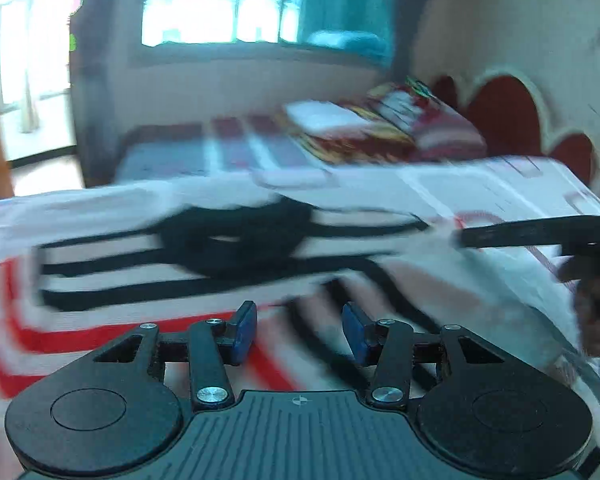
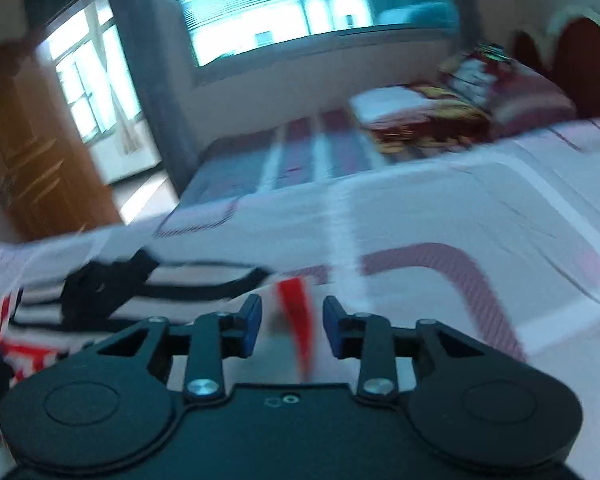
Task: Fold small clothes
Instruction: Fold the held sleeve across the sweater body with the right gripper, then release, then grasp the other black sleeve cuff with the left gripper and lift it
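1. the striped garment (image 1: 172, 272) lies spread on the bed sheet (image 2: 480, 208), near both tools, flat enough for folding.
2. left gripper (image 1: 299, 330) hovers over its red stripes, fingers apart, holding nothing.
3. right gripper (image 2: 288, 326) has fingers apart around a red-striped edge, likely lining up a pinch.

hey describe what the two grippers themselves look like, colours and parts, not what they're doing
Both look alike. The left gripper has two blue pads on black linkage fingers with silver screws, two round black discs and a ribbed dark grey body with a small crosshair mark. The right gripper has the same blue pads, black links, silver screws and round discs, but its body looks smooth black. No cables or sleeves show.
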